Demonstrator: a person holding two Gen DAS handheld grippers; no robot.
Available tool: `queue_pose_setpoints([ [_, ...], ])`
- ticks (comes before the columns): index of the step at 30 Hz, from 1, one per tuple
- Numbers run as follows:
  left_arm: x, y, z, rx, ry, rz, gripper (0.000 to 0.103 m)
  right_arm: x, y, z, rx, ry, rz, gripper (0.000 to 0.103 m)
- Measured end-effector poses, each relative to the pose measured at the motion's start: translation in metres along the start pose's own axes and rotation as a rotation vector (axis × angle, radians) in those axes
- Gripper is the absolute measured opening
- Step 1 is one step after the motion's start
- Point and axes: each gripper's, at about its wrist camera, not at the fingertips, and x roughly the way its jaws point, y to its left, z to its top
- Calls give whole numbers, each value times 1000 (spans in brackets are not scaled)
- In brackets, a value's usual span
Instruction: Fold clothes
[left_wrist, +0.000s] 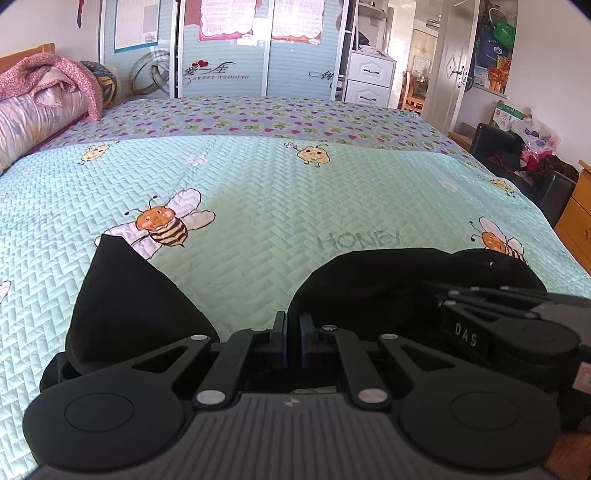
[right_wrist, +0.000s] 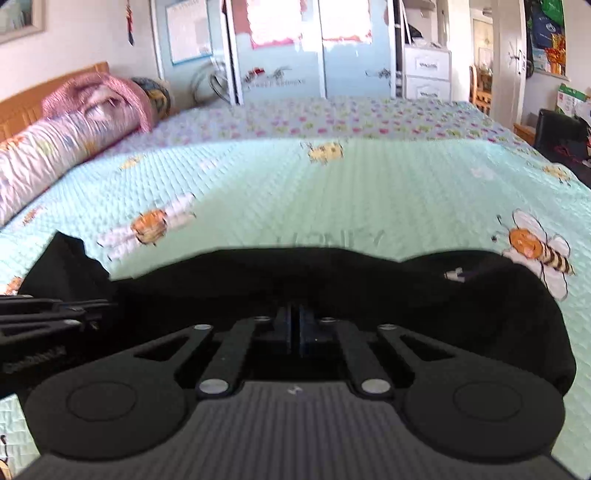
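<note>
On bedspread (left_wrist: 258, 192), crumpled black garment (left_wrist: 369, 280)

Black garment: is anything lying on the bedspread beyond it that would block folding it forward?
Nothing visible does. Beyond the black garment, the bedspread is flat and bare up to the rolled bedding at the far left. Both the left gripper and the right gripper are already at the cloth.

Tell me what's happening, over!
Left gripper shut on the black garment. Right gripper shut on it too. Garment bunched on the bee quilt. Nothing in the way, over.
</note>
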Motion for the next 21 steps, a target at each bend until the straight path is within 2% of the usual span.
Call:
queue_pose_setpoints([
  [8, -6, 13, 5, -39, -12, 12, 7, -22, 29, 31, -70, -146, 143, 0],
  [12, -12, 23, 6, -62, -16, 16, 8, -23, 41, 38, -67, -137, 201, 1],
  [14, -14, 28, 5, -72, -12, 15, 8, -24, 44, 36, -54, -119, 204, 3],
  [15, -15, 31, 5, -79, -8, 10, 8, -25, 44, 33, -47, -109, 199, 5],
  [17, -17, 35, 5, -90, -1, 3, 8, -28, 42, 24, -24, -87, 187, 16],
  [19, -18, 38, 5, -96, 1, 0, 7, -33, 37, 16, -8, -74, 159, 33],
  [21, -19, 39, 5, -101, 1, -2, 8, -36, 30, 10, 7, -66, 121, 44],
])
